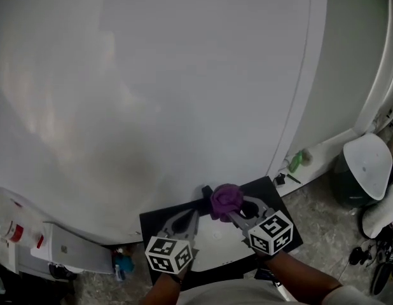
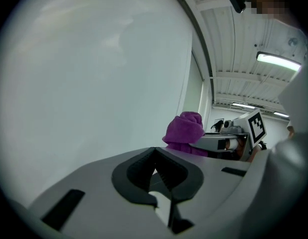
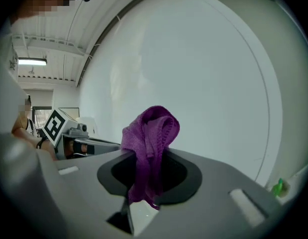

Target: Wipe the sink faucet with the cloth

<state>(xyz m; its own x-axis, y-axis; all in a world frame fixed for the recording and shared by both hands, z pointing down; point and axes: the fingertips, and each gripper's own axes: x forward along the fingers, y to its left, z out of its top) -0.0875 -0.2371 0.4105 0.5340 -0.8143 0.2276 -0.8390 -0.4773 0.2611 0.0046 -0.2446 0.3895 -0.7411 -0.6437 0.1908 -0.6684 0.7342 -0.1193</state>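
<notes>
The right gripper [image 3: 144, 178] is clamped on a bunched purple knit cloth [image 3: 153, 131], which stands up out of its jaws before a broad plain white panel [image 1: 152, 94]. The left gripper [image 2: 155, 172] is closed on nothing. No sink faucet shows in any view, and what the panel belongs to is unclear. Judging from this, the cloth must first reach the faucet: grip firmly and keep fabric proud of the jaws.

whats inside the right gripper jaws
A bunched purple cloth, pinched in the right gripper. Its folds hide where the jaws meet, so nothing else can be seen there.
</notes>
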